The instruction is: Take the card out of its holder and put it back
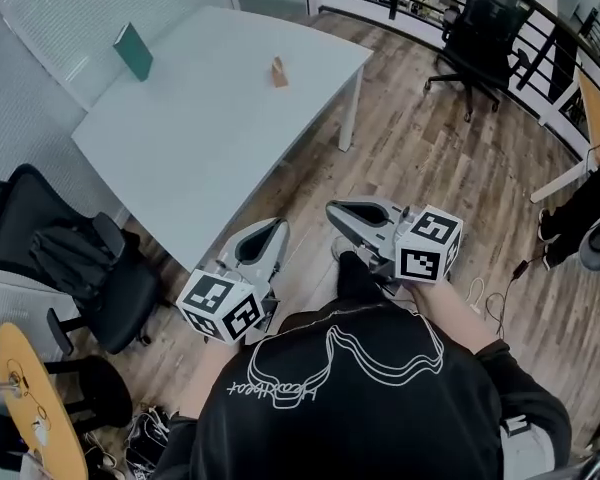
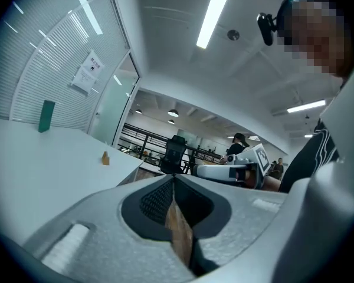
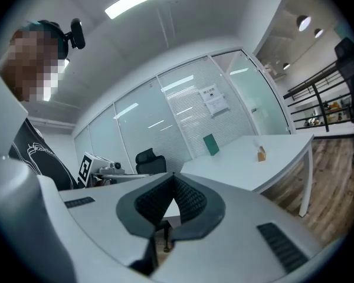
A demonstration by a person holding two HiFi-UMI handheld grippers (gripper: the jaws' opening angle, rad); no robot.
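Observation:
A green card (image 1: pixel 133 50) stands on edge at the far left of the white table (image 1: pixel 200 148), close to the glass wall. A small wooden holder (image 1: pixel 278 72) sits apart from it near the table's far right side. The left gripper view shows the card (image 2: pixel 46 115) and the holder (image 2: pixel 105 158) far off; the right gripper view shows the same card (image 3: pixel 210 144) and holder (image 3: pixel 261 153). My left gripper (image 1: pixel 271 231) and right gripper (image 1: pixel 336 211) hang close to my body, short of the table's near corner. Both are shut and hold nothing.
A black office chair (image 1: pixel 80 268) stands left of me, and another chair (image 1: pixel 480 28) stands by the railing at the back right. A round wooden top (image 1: pixel 30 398) is at the lower left. Cables (image 1: pixel 500 298) lie on the wooden floor to my right.

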